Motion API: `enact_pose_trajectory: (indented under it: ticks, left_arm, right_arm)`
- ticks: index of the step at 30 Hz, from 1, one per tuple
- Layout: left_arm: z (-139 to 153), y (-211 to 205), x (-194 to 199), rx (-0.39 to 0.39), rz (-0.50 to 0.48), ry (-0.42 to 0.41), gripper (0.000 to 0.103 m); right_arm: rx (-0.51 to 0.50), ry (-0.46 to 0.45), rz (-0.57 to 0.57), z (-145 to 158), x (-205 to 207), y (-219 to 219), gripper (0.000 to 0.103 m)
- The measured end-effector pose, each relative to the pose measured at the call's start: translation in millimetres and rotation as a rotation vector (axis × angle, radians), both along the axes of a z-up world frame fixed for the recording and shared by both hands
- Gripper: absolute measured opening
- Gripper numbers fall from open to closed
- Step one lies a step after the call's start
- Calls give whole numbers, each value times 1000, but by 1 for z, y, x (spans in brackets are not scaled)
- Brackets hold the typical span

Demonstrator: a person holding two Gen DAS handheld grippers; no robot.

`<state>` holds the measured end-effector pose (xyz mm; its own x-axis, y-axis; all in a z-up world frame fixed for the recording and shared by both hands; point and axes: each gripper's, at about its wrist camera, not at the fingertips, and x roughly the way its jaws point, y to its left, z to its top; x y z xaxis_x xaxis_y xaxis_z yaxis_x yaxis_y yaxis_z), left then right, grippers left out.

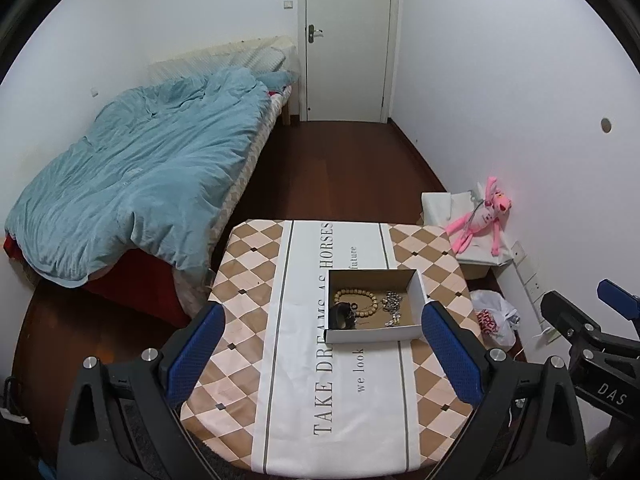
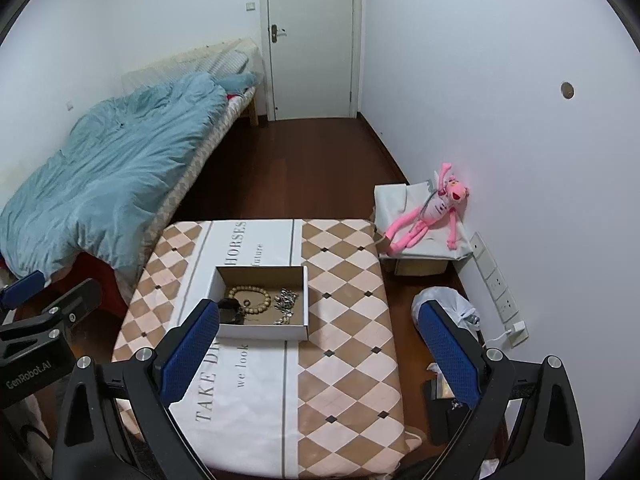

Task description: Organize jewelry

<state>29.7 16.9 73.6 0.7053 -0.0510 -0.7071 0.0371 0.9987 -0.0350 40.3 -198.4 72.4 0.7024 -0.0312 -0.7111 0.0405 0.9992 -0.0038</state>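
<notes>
- Left gripper (image 1: pixel 320 350): spread wide, empty, above table (image 1: pixel 248 280).
- Right gripper (image 2: pixel 320 350): wide, empty.
- Box (image 1: pixel 418 292) mid-table; inside: bead bracelet (image 1: pixel 360 300), metal chain (image 1: pixel 392 306), dark item (image 1: pixel 342 316).

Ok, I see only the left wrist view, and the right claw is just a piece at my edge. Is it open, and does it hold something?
Observer: The right claw is open wide and holds nothing.
Operator: Good. Is there anything on the floor at the right of the table that I cannot see?
Observer: Yes. Beside the table, nearer to us than the white bag, a dark object lies on the floor. I cannot tell what it is.
</notes>
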Motion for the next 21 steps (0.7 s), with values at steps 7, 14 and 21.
enact_pose_trajectory:
  ticks: [7, 14, 21]
  left_arm:
    - [7, 1, -14, -6, 1, -6, 100]
    - [1, -1, -11, -5, 1, 24, 100]
    - [-6, -5, 8, -15, 1, 75, 100]
  right_arm:
    - [-1, -16, 22, 13, -15, 8, 103]
    - [-5, -5, 22, 11, -16, 10, 103]
    - [-6, 29, 8, 1, 3, 9, 103]
